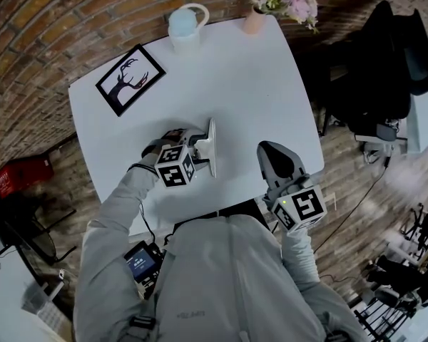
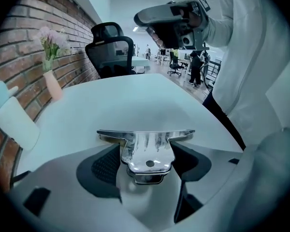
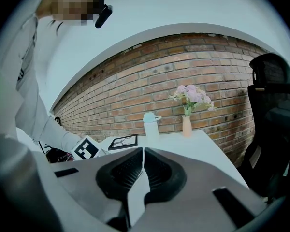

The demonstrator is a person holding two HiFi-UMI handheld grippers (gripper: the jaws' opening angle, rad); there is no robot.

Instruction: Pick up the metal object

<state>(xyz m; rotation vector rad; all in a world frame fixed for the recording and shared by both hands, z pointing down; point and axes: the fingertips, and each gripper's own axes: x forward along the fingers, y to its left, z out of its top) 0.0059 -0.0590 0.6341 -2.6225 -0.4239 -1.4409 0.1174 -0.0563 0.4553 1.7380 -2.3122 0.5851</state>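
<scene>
Jaws of left gripper (image 2: 147, 157) gape around metal object (image 2: 145, 139) (right gripper (image 3: 142, 154) closed).

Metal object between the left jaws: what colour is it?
Shiny, mirror-like silver; the metal object shows best in the left gripper view.

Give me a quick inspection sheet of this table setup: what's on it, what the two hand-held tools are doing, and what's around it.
Surface: white table with rounded corners.
Job's things: shiny metal object near the front middle of the table, between the left tool's pads.
Clutter: framed deer picture, pale lidded jug and a vase of pink flowers, all along the far side.
Grippers: left tool open around the metal object; right tool shut and empty, off to the right.
Cables: thin black cable by the person's left sleeve.
Surroundings: brick wall, black office chair, red crate on the floor.
</scene>
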